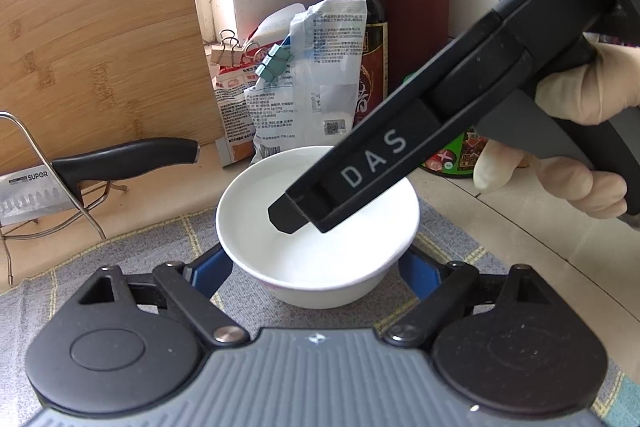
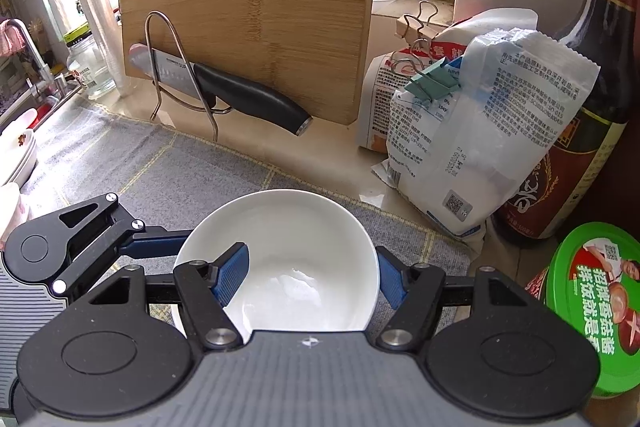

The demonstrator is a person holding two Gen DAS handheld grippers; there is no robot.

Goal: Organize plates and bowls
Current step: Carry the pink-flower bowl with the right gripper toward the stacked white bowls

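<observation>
A white bowl [image 2: 288,259] sat on a grey checked cloth [image 2: 168,171] on the table [image 2: 280,147], in front of a bamboo cutting board [image 2: 248,3] that leaned upright behind it. The right tool [image 2: 310,277] was closed on the bowl's rim: one blue pad [image 2: 232,275] lay inside against the wall, the other pressed the outside on the bowl's far side. The bowl's near edge was cut off by the tool's own body.

In the left wrist view the left tool [image 1: 316,279] flanked the same bowl [image 1: 320,251] with a blue pad on either side; whether those pads pressed the wall could not be told, since the bowl covered most of them. A gloved hand [image 1: 576,147] gripped the right tool's handle to the right of the bowl.

A black-handled knife [image 2: 248,95] rested in a wire rack against the board. Behind the bowl stood clipped bags [image 2: 476,131] and a dark bottle [image 2: 592,99], its top out of frame.
</observation>
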